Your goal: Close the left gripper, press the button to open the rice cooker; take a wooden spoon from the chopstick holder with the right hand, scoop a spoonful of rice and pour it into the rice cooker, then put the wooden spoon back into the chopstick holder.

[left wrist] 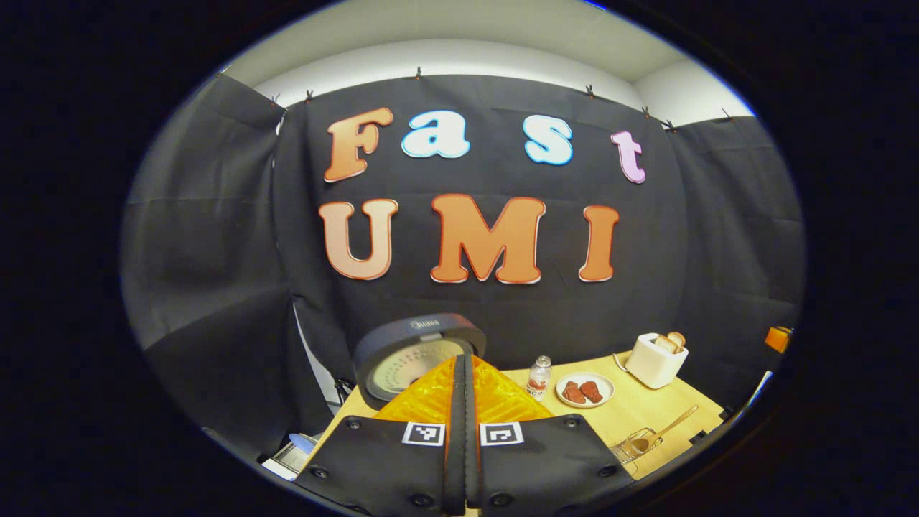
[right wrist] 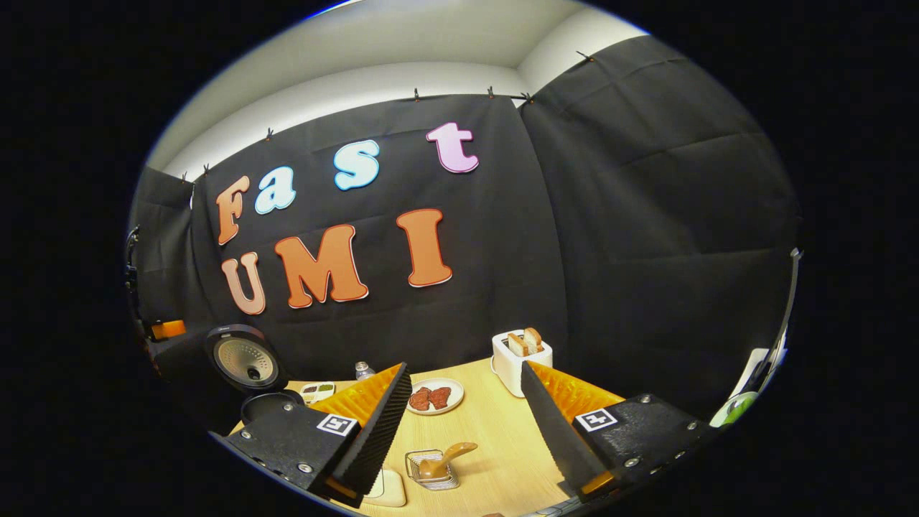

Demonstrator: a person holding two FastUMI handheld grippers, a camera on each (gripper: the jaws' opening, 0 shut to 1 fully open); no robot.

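Observation:
The rice cooker (left wrist: 420,348) stands with its lid raised, the round inner plate facing me just behind my left gripper (left wrist: 465,362), whose orange fingers are pressed together with nothing between them. In the right gripper view the cooker's open lid (right wrist: 244,359) rises at the far left above its dark pot (right wrist: 269,406). My right gripper (right wrist: 465,370) is open and empty above the table. Below and between its fingers sits the wire chopstick holder (right wrist: 433,468) with the wooden spoon (right wrist: 449,454) in it. The holder (left wrist: 632,446) also lies at the lower right in the left gripper view.
On the wooden table (right wrist: 495,438) stand a white toaster (right wrist: 520,359) with bread, a plate of meat (right wrist: 434,396), a small bottle (right wrist: 364,370) and a small white tray (right wrist: 317,391). A pale flat object (right wrist: 388,488) lies near the front edge.

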